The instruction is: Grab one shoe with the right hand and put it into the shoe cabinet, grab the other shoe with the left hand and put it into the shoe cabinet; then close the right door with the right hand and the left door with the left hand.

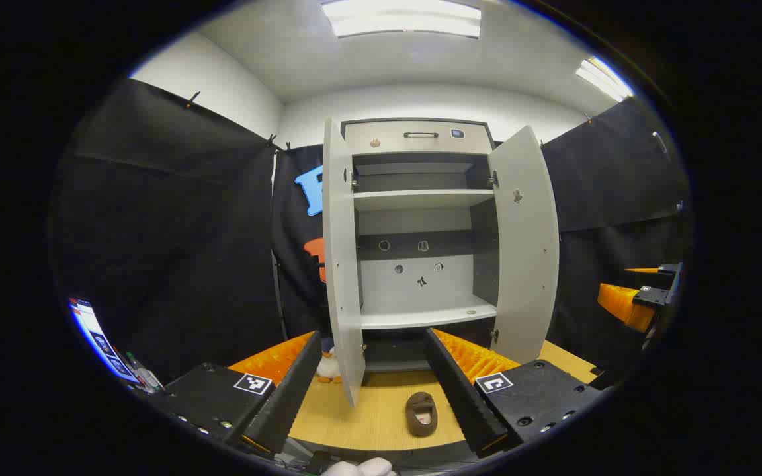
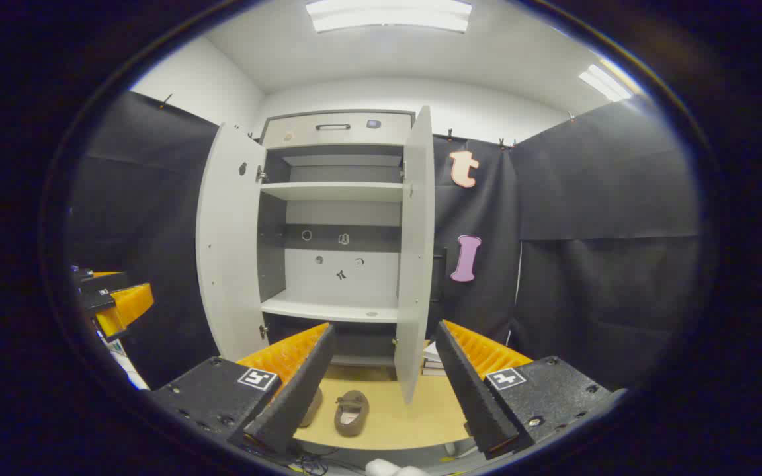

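Meanwhile both shoes (image 2: 350, 411) sit on the table (image 2: 394, 423) before the open shoe cabinet (image 2: 335, 198), both grippers' fingers wide.

A light wood-grain tabletop (image 1: 381, 413) carries the scene, its near edge rounded and dark-rimmed. The shoe cabinet (image 1: 421, 225) stands on its far part with both doors swung open toward the near side. In the right gripper view, two brown shoes lie on the tabletop (image 2: 401, 420) in front of the cabinet: one shoe (image 2: 351, 411) in plain sight with its opening up, and a second shoe (image 2: 311, 406) just left of it, half hidden behind a finger. In the left gripper view, a brown shoe (image 1: 421, 413) lies near the front edge. A small white and orange plush toy (image 1: 328, 365) sits by the left door's foot. A stack of books (image 2: 431, 360) lies right of the right door.
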{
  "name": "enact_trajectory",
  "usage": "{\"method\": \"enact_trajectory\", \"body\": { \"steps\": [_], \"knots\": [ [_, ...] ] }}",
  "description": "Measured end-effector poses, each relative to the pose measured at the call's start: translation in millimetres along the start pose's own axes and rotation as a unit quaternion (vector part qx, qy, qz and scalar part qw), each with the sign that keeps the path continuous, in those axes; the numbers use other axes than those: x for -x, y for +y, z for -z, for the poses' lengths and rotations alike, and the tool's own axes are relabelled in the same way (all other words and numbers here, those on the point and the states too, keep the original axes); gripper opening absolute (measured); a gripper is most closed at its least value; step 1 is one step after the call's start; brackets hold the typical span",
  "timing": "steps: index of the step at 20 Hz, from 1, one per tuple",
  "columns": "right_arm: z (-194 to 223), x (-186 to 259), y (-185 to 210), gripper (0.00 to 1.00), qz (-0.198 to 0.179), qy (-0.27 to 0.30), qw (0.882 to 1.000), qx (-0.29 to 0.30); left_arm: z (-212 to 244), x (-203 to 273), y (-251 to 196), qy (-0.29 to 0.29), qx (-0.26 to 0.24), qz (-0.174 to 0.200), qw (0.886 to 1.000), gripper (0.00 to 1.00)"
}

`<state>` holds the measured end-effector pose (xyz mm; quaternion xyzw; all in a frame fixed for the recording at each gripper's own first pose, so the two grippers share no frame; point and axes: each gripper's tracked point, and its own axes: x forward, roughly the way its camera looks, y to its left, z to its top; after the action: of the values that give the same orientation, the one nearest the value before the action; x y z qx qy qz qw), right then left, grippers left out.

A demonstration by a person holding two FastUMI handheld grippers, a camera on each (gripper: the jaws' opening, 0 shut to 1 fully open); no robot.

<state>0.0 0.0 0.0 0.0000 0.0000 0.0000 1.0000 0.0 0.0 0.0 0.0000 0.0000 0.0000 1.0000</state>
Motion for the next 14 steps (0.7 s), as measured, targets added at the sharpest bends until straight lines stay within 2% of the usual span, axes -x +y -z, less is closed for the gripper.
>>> {"method": "enact_trajectory", "body": {
  "steps": [1,10,14],
  "knots": [
    [-0.6,-1.2,0.8,0.99,0.000,0.000,1.000,0.001,-0.2,-0.2,0.9,0.000,0.000,-0.001,1.000,0.95],
    [-7.5,-3.2,9.9,1.00,-0.005,-0.006,1.000,0.007,0.4,-2.4,3.4,0.000,0.003,-0.002,1.000,0.95],
    [2.5,-7.8,16.9,1.00,-0.011,0.007,1.000,0.010,2.9,-3.2,3.6,0.002,0.003,-0.001,1.000,0.95]
  ]
}}
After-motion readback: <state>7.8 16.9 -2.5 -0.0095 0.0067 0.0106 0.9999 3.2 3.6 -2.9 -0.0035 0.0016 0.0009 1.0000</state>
